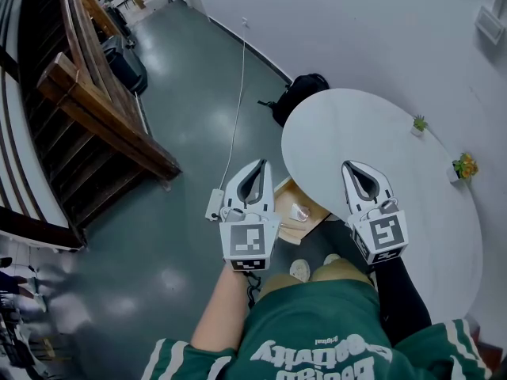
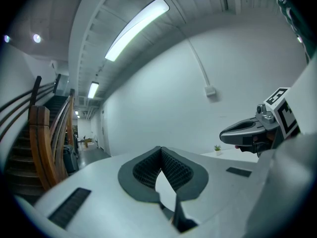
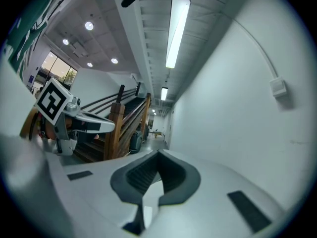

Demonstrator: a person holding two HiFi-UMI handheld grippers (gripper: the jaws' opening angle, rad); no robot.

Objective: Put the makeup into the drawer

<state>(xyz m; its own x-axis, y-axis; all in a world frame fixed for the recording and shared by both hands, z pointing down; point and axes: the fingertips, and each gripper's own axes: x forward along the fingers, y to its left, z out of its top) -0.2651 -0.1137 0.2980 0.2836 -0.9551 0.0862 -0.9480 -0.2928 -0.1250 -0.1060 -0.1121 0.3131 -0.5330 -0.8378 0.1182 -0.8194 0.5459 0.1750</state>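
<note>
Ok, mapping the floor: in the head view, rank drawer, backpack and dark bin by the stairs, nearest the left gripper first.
1. Drawer, just right of the left gripper.
2. Backpack, farther ahead.
3. Bin, far upper left.

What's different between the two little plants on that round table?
The green plant shows only leaves; the flowering plant has yellow-orange blooms. The flowering plant looks bushier than the green plant. Both sit in small white pots at the edge of the table, by the wall.
</note>
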